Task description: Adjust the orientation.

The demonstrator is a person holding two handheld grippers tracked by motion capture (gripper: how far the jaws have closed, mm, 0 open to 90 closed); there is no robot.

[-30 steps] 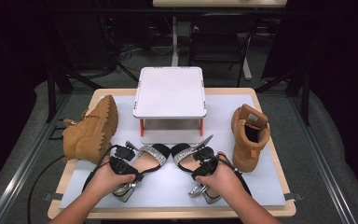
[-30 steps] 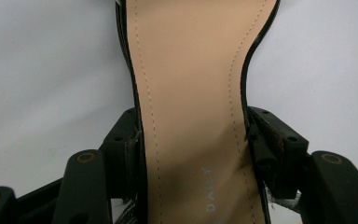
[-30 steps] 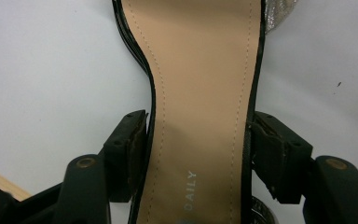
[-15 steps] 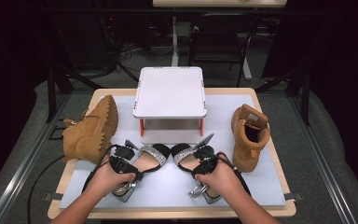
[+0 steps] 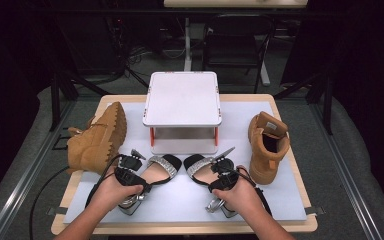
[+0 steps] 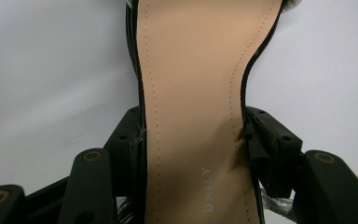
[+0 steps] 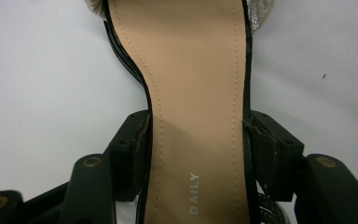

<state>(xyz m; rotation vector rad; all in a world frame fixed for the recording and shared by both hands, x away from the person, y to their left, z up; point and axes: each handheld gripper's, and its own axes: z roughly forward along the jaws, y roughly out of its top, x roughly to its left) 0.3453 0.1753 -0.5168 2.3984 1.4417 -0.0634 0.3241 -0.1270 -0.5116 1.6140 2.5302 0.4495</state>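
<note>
Low in the high view, the left gripper (image 5: 132, 170) is clamping the left sandal (image 5: 156, 170) by its waist, jaws just closing. The right gripper (image 5: 222, 172) is likewise squeezing the right sandal (image 5: 200, 169), apparently touching both edges. Both sandals are lying on the bench (image 5: 280, 200).

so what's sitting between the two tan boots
In the high view, between the left boot and right boot: the white stand and two silver-strapped sandals.
</note>
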